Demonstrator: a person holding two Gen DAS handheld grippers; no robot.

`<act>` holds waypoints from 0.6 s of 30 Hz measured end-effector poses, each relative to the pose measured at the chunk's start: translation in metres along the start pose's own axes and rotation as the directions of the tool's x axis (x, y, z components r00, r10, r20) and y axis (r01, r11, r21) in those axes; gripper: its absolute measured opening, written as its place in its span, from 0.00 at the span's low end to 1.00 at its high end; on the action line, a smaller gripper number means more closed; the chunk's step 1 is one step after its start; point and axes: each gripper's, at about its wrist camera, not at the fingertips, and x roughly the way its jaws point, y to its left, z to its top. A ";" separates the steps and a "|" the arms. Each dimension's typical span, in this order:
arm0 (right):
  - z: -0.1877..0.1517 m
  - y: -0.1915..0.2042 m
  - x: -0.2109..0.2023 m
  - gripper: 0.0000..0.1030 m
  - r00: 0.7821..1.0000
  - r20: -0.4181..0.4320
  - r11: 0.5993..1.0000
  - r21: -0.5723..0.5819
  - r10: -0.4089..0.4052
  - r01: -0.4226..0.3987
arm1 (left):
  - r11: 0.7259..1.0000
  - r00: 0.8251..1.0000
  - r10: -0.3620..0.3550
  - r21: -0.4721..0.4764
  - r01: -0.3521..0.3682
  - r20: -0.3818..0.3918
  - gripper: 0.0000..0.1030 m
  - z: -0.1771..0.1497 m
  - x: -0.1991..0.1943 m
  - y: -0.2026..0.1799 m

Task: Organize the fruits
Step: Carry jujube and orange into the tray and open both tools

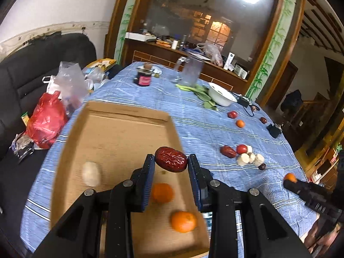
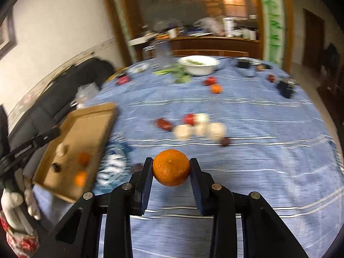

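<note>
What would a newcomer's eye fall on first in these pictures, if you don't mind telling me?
Most likely the two held fruits: a wrinkled red date pinched in the left tool above the cardboard tray, and an orange clamped in the right tool over the blue striped tablecloth. Next, the loose cluster of fruit lying on the cloth to the tray's right.

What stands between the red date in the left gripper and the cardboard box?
Nothing visible. The left gripper holds the red date directly above the open cardboard box, whose floor there is bare between the oranges and a white piece.
</note>
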 end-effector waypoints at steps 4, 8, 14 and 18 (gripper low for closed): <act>0.010 0.064 0.034 0.35 0.994 -0.062 0.992 -0.084 0.093 -0.098 | 0.997 0.997 0.075 0.004 -0.075 -0.005 0.30 0.014 0.005 0.033; 0.019 0.114 0.071 0.35 0.986 -0.115 0.977 -0.159 0.122 -0.139 | 0.984 0.982 0.176 0.016 -0.175 -0.069 0.30 0.026 0.031 0.066; 0.032 0.164 0.128 0.36 0.978 -0.180 0.962 -0.229 0.105 -0.145 | 0.978 0.967 0.207 0.017 -0.207 -0.145 0.30 0.036 0.057 0.084; 0.035 0.174 0.156 0.36 0.969 -0.221 0.961 -0.226 0.107 -0.157 | 0.978 0.960 0.204 0.003 -0.207 -0.192 0.30 0.033 0.072 0.091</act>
